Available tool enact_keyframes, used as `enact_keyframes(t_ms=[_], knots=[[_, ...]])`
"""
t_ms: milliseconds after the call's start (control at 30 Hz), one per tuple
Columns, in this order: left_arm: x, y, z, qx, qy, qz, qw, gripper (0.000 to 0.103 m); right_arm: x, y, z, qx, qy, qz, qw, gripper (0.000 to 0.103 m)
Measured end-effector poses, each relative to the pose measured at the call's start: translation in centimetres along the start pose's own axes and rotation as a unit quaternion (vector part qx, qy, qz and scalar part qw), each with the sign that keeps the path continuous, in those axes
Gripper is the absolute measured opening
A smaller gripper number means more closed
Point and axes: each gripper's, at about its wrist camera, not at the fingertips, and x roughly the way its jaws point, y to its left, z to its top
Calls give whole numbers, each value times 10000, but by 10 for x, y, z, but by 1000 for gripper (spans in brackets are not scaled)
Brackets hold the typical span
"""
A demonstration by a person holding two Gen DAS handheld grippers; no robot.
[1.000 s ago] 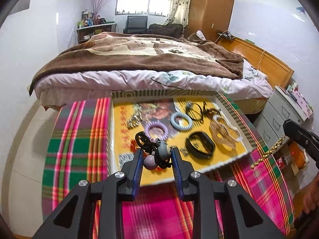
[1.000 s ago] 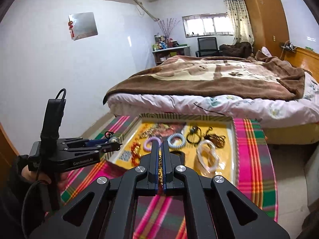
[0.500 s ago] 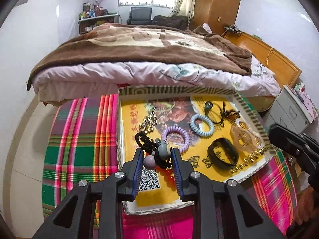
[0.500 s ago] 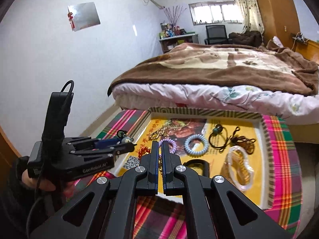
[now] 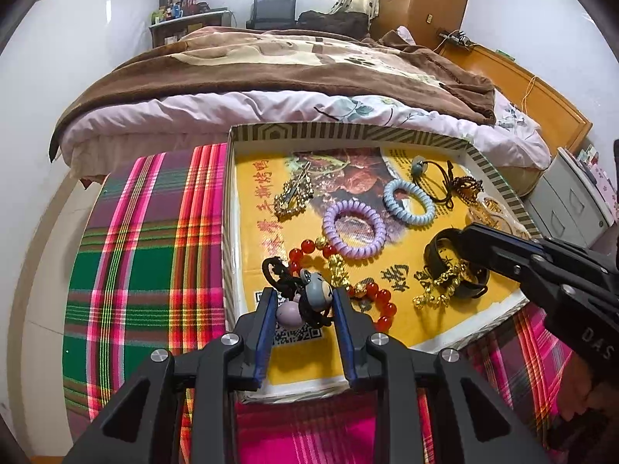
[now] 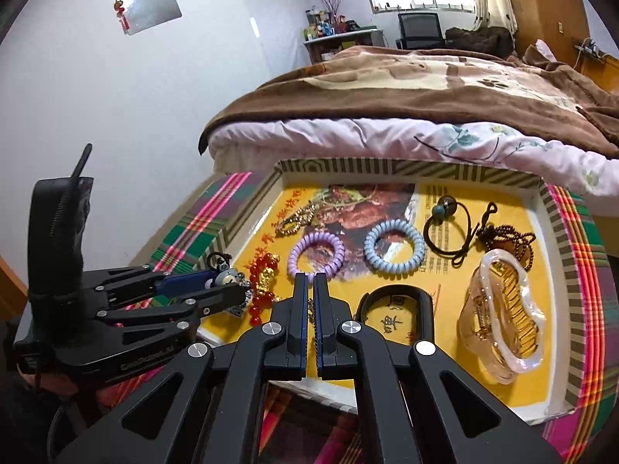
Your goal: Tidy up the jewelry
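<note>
My left gripper (image 5: 303, 303) is shut on a black hair tie with a grey animal charm (image 5: 309, 295) and a lilac bead, held over the near left corner of the yellow tray (image 5: 247, 193). My right gripper (image 6: 311, 290) is shut on a gold chain (image 5: 441, 288), whose free end lies in the tray beside a black band (image 5: 437, 259). In the tray lie a red and gold bead bracelet (image 5: 340, 270), a purple coil tie (image 5: 354, 228), a blue coil tie (image 5: 408, 201), a gold hair clip (image 5: 294, 193) and a clear claw clip (image 6: 503, 309).
The tray sits on a plaid cloth (image 5: 147, 255) over a low table. A bed with a brown blanket (image 5: 278, 62) stands right behind the tray. A grey drawer unit (image 5: 572, 201) is to the right. A black elastic with a teal bead (image 6: 448, 220) lies at the tray's back.
Both grippers have moved forward and down over the tray. The gold chain that hung from my right gripper beside the tray now rests with its end on the tray floor.
</note>
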Motion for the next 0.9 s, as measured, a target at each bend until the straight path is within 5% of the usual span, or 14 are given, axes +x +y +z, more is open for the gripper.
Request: enact_keyframes(t_ms=[533, 633, 800, 900], knots=[[2, -2, -4, -26, 81, -25, 10000, 42, 17, 0, -7, -28, 198, -91, 9998, 3], [-2, -5, -4, 46, 27, -72, 10000, 52, 18, 0, -7, -51, 196, -153, 9997, 4], [-5, -7, -4, 23, -7, -52, 10000, 54, 16, 0, -8, 6, 183, -144, 9997, 13], [-11, -8, -5, 20, -76, 83, 9999, 66, 12, 2, -9, -21, 158, -150, 9998, 14]])
